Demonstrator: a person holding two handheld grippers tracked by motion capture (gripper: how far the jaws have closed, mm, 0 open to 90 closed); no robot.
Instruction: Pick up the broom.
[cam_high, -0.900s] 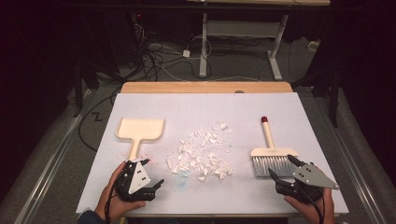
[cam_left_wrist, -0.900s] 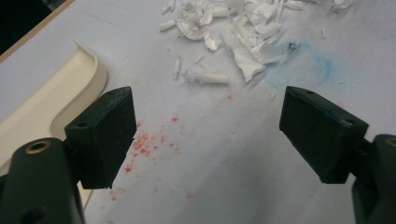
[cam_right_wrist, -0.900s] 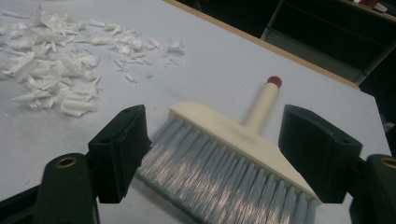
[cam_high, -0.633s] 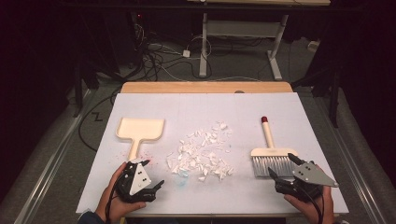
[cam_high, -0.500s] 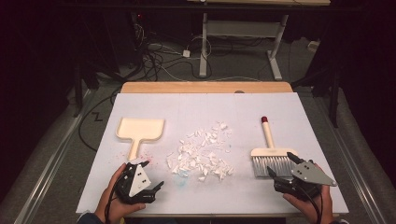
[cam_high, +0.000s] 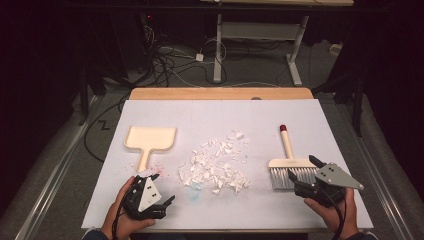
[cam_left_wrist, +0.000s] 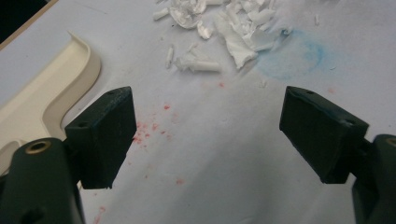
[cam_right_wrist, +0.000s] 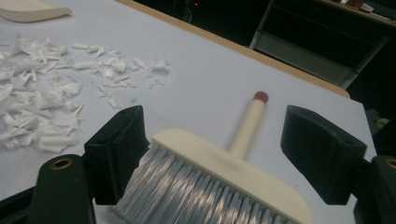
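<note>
A cream dustpan (cam_high: 150, 139) lies at the table's left, handle toward me. White paper scraps (cam_high: 216, 165) are heaped in the middle. At the right lies a cream brush (cam_high: 286, 161) with grey bristles and a red-tipped handle pointing away. My left gripper (cam_high: 163, 187) is open just below the dustpan handle; between its jaws (cam_left_wrist: 210, 121) is bare table, with the dustpan (cam_left_wrist: 46, 93) at the left and the scraps (cam_left_wrist: 224, 23) ahead. My right gripper (cam_high: 303, 175) is open at the bristle end. Its jaws (cam_right_wrist: 229, 140) stand on either side of the brush head (cam_right_wrist: 224, 177) without pressing on it.
A white sheet (cam_high: 220, 115) covers the wooden table, with red specks and a faint blue stain (cam_left_wrist: 294, 51) near the left gripper. Cables and a metal desk frame (cam_high: 260, 35) lie on the floor beyond the far edge. Dark floor flanks both sides.
My right gripper has crept slightly forward over the brush's bristle end. The left gripper has hardly moved. The dustpan, scraps and brush lie as before.
</note>
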